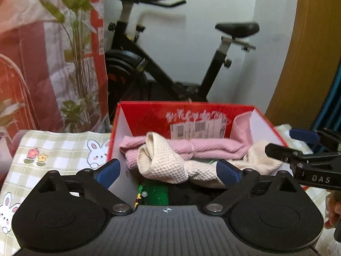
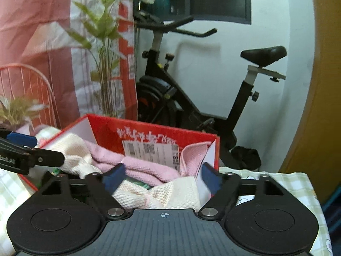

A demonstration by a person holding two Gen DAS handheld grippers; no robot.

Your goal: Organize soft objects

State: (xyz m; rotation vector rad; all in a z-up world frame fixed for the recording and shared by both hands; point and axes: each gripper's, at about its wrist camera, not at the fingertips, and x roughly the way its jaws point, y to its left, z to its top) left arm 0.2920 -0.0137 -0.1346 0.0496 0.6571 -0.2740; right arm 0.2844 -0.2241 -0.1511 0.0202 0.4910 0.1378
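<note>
A red box point(image 1: 149, 117) point(image 2: 106, 130) with white inner walls stands on the table and holds soft things. A pink knitted cloth point(image 1: 213, 147) point(image 2: 149, 168) lies across its back. A cream knitted cloth point(image 1: 164, 166) point(image 2: 170, 194) is heaped in front of it, over something green point(image 1: 155, 194) and something black point(image 1: 187, 194). My left gripper point(image 1: 168, 170) is open above the box's near left part, its blue pads either side of the cream cloth without pressing it. My right gripper point(image 2: 162, 178) is open over the right part, the cream cloth below its gap.
The box sits on a green checked tablecloth with bunnies point(image 1: 53, 149) point(image 2: 287, 183). An exercise bike point(image 1: 159, 68) stands behind the table by the white wall. A leafy plant point(image 1: 78, 64) and a red-and-white curtain are at the left, a wooden panel point(image 1: 315, 53) at the right.
</note>
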